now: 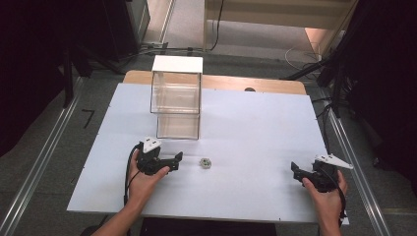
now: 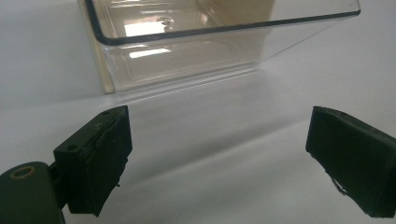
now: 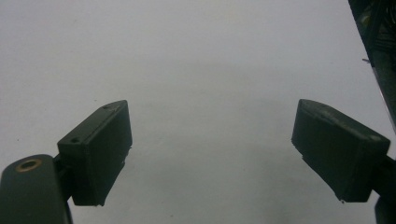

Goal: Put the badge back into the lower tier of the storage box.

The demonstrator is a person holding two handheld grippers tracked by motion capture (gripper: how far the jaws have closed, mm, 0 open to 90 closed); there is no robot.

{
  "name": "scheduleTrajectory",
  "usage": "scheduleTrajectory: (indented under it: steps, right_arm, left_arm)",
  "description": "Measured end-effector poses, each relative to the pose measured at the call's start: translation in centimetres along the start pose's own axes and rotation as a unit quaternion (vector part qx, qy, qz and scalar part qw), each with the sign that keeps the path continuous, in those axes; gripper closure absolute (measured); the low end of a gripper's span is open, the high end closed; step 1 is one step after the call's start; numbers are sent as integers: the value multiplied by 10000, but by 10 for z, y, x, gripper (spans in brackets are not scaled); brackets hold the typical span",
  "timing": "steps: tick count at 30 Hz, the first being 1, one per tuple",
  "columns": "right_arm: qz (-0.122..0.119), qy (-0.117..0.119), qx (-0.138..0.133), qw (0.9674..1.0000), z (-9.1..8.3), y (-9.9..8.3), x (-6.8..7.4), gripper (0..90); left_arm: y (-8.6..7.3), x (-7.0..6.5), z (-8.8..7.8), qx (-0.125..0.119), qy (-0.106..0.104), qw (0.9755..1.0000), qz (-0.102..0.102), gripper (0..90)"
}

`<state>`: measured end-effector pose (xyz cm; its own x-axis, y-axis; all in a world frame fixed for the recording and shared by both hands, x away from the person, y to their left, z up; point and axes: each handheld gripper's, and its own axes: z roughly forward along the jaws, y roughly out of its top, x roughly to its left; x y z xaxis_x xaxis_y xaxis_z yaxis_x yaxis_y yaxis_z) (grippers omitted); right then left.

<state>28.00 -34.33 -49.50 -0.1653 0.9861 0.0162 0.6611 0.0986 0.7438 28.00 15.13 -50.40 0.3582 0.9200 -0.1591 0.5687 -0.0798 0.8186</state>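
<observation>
I see the white table (image 1: 246, 123) from above. My left gripper (image 1: 172, 161) is at the lower left of the frame, jaws wide with nothing between them. My right gripper (image 1: 296, 172) is at the lower right, also wide and empty. A small grey metal part (image 1: 205, 162) lies just right of the left gripper. A clear plastic box (image 1: 176, 96) stands in the upper middle.

White table (image 1: 255, 128) on a wooden top (visible along the far edge), standing on grey floor (image 1: 49, 147) between metal rails (image 1: 42, 162); black curtains (image 1: 29, 59) flank both sides; cables (image 1: 300, 54) trail behind.
</observation>
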Motion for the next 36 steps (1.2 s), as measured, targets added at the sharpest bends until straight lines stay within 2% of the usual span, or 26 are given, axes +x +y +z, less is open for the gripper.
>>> scheduleTrajectory:
  steps: [28,36]
  right_arm:
    - [10,14,1,10000,0,0,0,109]
    - [10,16,-1,10000,0,0,1,108]
  left_arm:
    - [3,-16,9,35,-169,9997,149,75]
    - [6,-21,10,55,-250,9995,181,100]
